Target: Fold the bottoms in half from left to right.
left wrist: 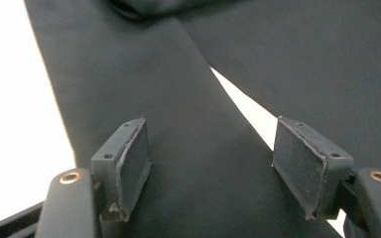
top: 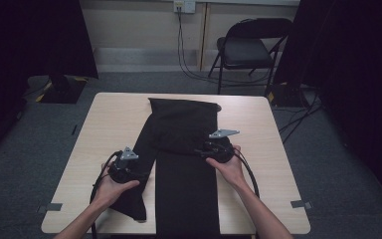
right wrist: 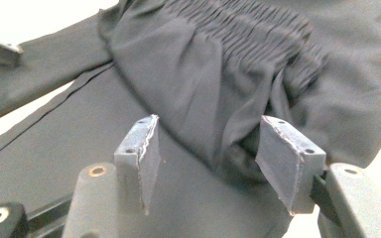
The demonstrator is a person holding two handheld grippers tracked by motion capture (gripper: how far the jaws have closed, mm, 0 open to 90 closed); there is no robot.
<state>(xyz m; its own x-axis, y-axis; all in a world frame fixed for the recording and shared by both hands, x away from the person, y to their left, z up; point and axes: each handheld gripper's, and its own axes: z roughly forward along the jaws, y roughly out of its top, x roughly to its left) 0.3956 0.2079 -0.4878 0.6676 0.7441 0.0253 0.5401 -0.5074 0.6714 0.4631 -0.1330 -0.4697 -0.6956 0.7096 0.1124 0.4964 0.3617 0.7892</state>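
Observation:
Black trousers (top: 184, 149) lie lengthwise on a light wooden table (top: 109, 114), the waist part folded down over the legs. My left gripper (top: 138, 172) hovers over the left leg near the table's front; its jaws (left wrist: 211, 168) stand open above the flat cloth (left wrist: 188, 99), gripping nothing. My right gripper (top: 199, 151) sits at the right side of the folded edge. Its jaws (right wrist: 211, 158) are open, with a bulge of the fold lying between them, pads apart from it. The gathered waistband (right wrist: 238, 29) lies just beyond.
A strip of bare table (left wrist: 243, 106) shows between the two legs. A black folding chair (top: 246, 50) and floor cables stand beyond the table's far edge. Dark curtains hang at both sides. Tape marks (top: 53, 206) sit at the front corners.

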